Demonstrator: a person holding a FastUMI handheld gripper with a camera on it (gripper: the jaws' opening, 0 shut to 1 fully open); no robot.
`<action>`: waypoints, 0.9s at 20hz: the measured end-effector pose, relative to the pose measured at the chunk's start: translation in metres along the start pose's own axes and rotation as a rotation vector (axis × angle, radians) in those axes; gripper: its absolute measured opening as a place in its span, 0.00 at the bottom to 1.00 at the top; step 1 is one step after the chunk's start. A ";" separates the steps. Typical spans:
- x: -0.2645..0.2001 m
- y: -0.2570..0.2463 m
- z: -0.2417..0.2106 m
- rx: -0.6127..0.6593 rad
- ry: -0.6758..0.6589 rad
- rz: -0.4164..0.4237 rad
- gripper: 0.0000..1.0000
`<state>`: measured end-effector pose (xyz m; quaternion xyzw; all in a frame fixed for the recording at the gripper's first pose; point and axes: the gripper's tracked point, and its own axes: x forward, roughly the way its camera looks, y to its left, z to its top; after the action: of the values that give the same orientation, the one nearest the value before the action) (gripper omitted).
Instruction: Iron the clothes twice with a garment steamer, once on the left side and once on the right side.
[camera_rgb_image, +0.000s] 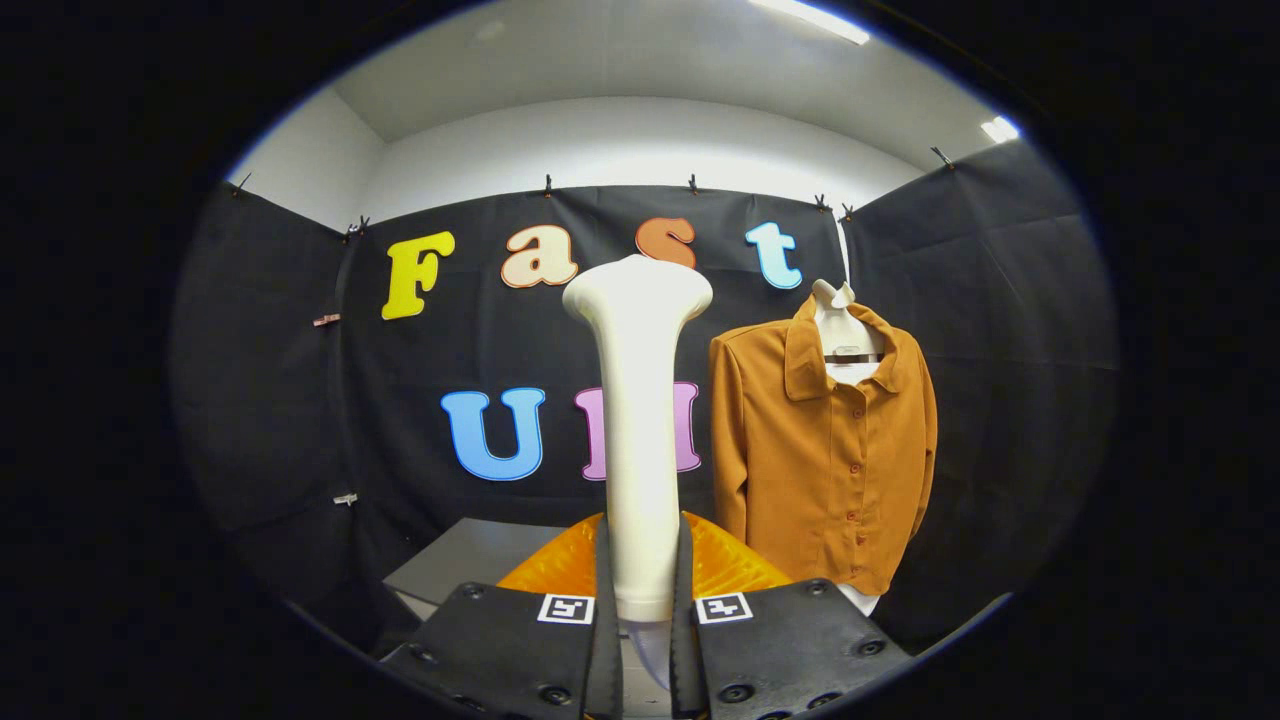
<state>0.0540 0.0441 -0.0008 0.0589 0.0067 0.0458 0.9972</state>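
Pinching the white garment steamer (638, 400) upright at frame centre, the fingers (600, 590) press both its sides; the brown shirt (825, 460) hangs right of it.

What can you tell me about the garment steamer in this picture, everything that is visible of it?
The garment steamer is a smooth, cream-white, plastic-looking wand. It stands upright, its handle widening at the top into a flared head. The gripper has its jaws closed on the lower handle, one on each side, so it is held. A translucent part shows under the handle, between the jaws. The steamer is apart from the brown shirt, which hangs beyond it to one side. No steam is visible.
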 end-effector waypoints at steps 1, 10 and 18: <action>0.000 0.000 -0.002 0.002 0.004 -0.003 0.22; -0.001 -0.005 -0.007 0.013 0.020 -0.023 0.22; 0.000 -0.012 -0.012 0.001 0.030 -0.041 0.22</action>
<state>0.0543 0.0340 -0.0144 0.0583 0.0228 0.0263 0.9977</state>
